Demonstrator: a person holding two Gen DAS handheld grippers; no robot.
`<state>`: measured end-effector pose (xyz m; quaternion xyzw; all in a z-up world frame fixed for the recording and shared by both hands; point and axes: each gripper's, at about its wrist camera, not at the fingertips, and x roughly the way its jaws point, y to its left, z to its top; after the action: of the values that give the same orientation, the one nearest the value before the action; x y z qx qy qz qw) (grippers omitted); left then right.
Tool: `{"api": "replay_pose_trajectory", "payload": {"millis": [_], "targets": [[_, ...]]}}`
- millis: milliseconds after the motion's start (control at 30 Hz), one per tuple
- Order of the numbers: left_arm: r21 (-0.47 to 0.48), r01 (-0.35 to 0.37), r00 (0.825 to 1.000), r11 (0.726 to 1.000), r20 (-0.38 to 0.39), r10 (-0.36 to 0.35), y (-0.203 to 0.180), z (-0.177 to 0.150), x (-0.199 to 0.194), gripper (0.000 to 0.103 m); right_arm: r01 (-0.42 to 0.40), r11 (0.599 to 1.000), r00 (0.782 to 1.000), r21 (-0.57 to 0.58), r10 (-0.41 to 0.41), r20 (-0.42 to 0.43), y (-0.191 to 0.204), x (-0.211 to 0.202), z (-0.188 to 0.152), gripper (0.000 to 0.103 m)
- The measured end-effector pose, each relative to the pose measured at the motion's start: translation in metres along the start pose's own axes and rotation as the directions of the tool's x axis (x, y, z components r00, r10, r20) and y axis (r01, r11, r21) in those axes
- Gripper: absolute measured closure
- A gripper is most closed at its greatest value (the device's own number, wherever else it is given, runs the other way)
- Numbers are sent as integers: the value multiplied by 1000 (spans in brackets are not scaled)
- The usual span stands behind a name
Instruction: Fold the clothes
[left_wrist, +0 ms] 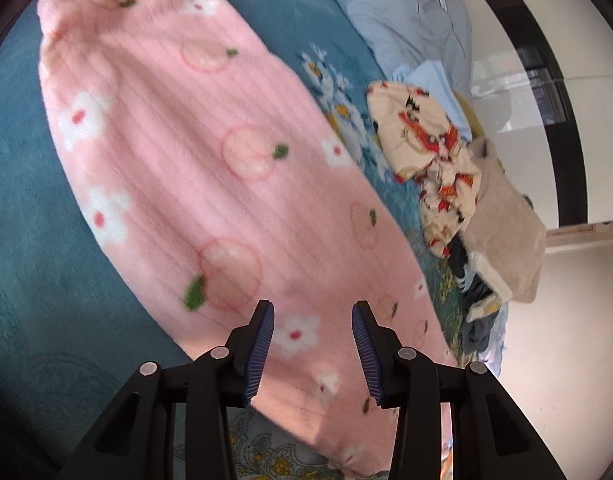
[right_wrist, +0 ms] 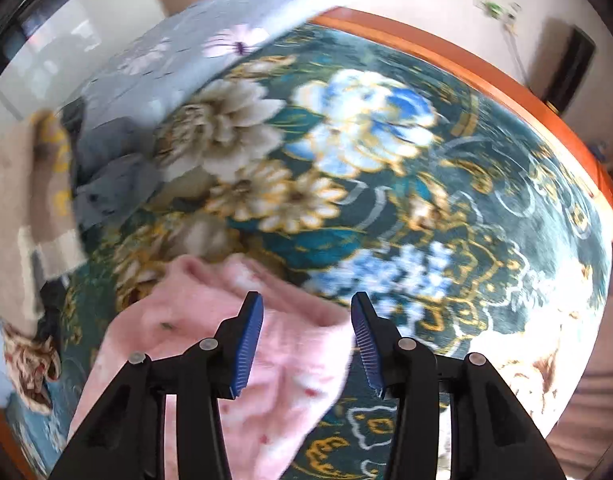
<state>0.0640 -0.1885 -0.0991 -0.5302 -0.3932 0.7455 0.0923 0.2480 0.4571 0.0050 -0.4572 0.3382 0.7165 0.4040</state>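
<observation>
Left wrist view: I hovered both grippers, left (left_wrist: 312,346) and right (right_wrist: 306,344), jaws apart and empty, over pink fleece (left_wrist: 194,152), mid-fold, next needing a fresh edge grip.

Home bedroom. The work surface was a bed covered by a teal plush blanket (right_wrist: 446,184) printed with big white, blue and gold flowers; an orange wooden bed frame (right_wrist: 458,60) edged it in the right wrist view. Pale blue bedding (left_wrist: 406,4) lay bunched at the far side, and a grey floral quilt (right_wrist: 178,52) was heaped on the bed. Household laundry was scattered about: a pink fleece garment (left_wrist: 178,152) with flowers, a cream cartoon-print piece (left_wrist: 434,148), a beige fleece item (left_wrist: 502,236). Plain light walls (left_wrist: 518,60) and a dark-framed window (left_wrist: 546,92) stood behind.
</observation>
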Motion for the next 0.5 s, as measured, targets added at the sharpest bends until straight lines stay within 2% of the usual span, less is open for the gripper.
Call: {"api": "replay_pose_trajectory", "payload": {"millis": [67, 100, 133, 167, 233, 300, 400, 467, 500], "targets": [[-64, -24, 995, 998, 97, 30, 20, 21, -23, 58, -106, 971, 994, -213, 97, -53, 70, 6, -20, 54], [-113, -31, 989, 993, 137, 46, 35, 31, -33, 58, -162, 935, 986, -315, 141, -90, 105, 9, -31, 53], [-170, -35, 983, 985, 173, 64, 51, 42, -43, 58, -223, 883, 973, -412, 177, -146, 140, 11, -47, 50], [-226, -37, 976, 973, 203, 84, 67, 52, -52, 56, -277, 827, 958, -490, 198, -207, 172, 16, -70, 43], [-323, -36, 961, 946, 248, 121, 98, 72, -66, 51, -378, 709, 920, -595, 216, -327, 225, 23, -114, 41], [-380, -36, 951, 924, 270, 148, 121, 91, -75, 48, -439, 619, 891, -651, 210, -402, 252, 23, -157, 41], [-378, -53, 947, 924, 275, 167, 136, 121, -79, 46, -462, 515, 881, -722, 176, -438, 279, 24, -196, 41], [-365, -78, 947, 928, 263, 183, 142, 138, -78, 46, -461, 468, 882, -754, 148, -447, 288, 26, -210, 41], [-362, -99, 945, 927, 259, 202, 144, 144, -77, 48, -448, 453, 889, -771, 135, -438, 289, 26, -213, 41]]}}
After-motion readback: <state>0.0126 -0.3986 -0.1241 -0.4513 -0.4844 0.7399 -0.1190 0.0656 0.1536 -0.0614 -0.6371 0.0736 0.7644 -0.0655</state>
